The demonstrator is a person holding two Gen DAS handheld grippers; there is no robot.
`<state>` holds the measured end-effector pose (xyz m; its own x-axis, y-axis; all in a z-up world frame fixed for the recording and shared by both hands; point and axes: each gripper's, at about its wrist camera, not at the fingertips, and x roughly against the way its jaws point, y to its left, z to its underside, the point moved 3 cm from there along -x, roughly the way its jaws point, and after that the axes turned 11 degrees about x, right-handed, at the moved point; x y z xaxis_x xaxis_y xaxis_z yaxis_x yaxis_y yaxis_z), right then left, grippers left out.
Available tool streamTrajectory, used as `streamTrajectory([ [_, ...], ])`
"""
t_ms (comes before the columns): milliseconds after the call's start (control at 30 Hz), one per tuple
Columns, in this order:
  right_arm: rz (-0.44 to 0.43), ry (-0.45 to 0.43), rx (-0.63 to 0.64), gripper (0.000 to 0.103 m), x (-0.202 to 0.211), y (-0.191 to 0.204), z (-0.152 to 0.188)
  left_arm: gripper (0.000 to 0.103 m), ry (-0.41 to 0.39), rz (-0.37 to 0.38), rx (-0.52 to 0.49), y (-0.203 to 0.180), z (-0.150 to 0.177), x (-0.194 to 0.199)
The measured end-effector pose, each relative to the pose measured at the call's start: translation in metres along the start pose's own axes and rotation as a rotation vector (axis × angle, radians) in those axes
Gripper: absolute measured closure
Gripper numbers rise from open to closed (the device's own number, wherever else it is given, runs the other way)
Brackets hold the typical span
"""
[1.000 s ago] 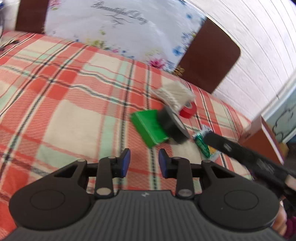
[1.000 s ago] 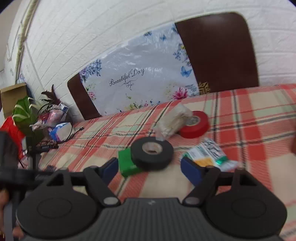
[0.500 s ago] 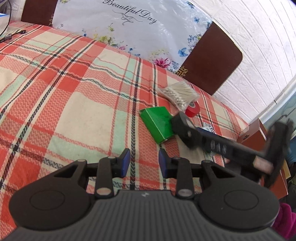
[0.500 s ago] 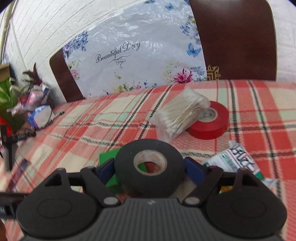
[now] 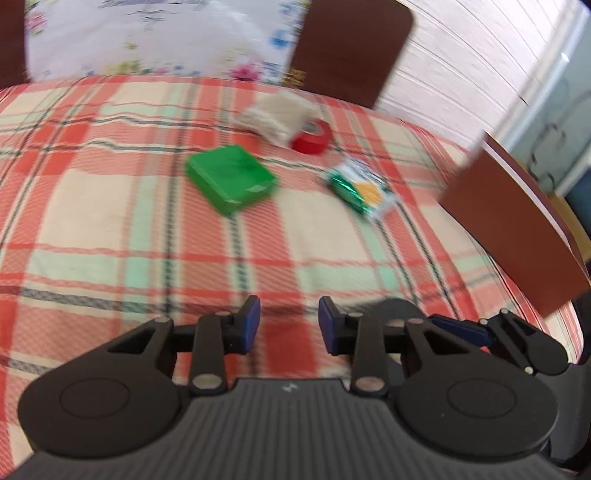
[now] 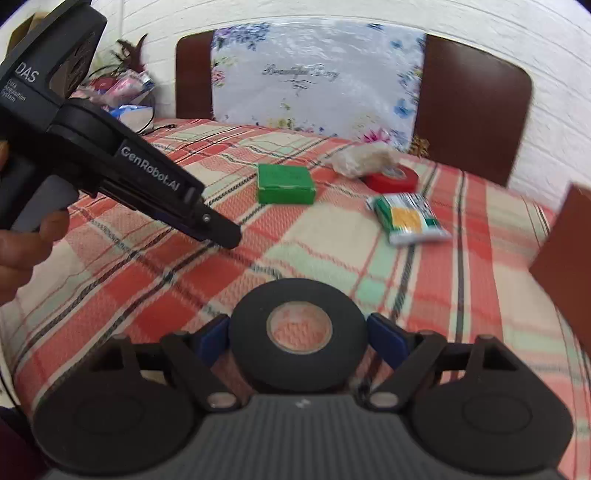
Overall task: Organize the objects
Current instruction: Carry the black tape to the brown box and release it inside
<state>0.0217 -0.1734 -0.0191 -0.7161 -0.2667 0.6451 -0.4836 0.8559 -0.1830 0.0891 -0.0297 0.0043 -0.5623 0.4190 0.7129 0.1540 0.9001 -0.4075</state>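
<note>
A checked red cloth (image 6: 155,280) covers the bed, white brick wall (image 6: 480,33) behind. The right tool (image 6: 298,338) is opening around the black tape roll (image 6: 298,328) — pads just off it. The left tool (image 5: 289,325) is opening, empty.

Black tape roll (image 6: 298,334) lying flat on the plaid cloth, hole up, nearest the camera. Well beyond it, green box (image 6: 286,183) lying flat; right of the box, red tape (image 6: 392,178) flat with a clear bag of cotton swabs (image 6: 364,160) leaning on it; green-white-orange packet (image 6: 408,218) just before the red tape.
</note>
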Motion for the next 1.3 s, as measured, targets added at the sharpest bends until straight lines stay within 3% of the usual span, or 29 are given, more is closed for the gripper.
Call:
streamTrajectory([
  [200,-0.004,-0.032,-0.09,0.016,0.018,-0.011,0.015,0.063,0.037,0.03,-0.08,-0.037,0.01,0.001],
  [367,-0.009,-0.026,-0.067,0.016,0.014,-0.008,0.015,0.062,0.108,-0.035,-0.139,-0.051,0.023,-0.014],
  [433,-0.025,-0.001,-0.06,0.016,0.007,-0.006,0.016,0.062,0.1,-0.046,-0.158,-0.053,0.027,-0.017],
  [533,-0.043,-0.007,-0.044,0.024,0.003,-0.003,0.016,0.069,0.108,-0.057,-0.132,-0.054,0.026,-0.02],
  [633,-0.016,-0.028,-0.026,0.024,0.008,0.0,0.016,0.072,0.099,-0.064,-0.16,-0.068,0.018,-0.016],
  [767,0.077,-0.111,-0.047,0.024,0.029,-0.02,0.011,0.072,0.028,0.005,-0.232,-0.112,-0.007,-0.005],
  [1067,0.436,-0.253,-0.115,0.024,0.092,-0.127,-0.001,0.073,-0.119,0.204,-0.386,-0.252,-0.056,-0.021],
  [1300,0.523,-0.226,-0.243,0.024,0.086,-0.212,0.005,0.074,-0.107,0.213,-0.42,-0.302,-0.074,-0.077],
])
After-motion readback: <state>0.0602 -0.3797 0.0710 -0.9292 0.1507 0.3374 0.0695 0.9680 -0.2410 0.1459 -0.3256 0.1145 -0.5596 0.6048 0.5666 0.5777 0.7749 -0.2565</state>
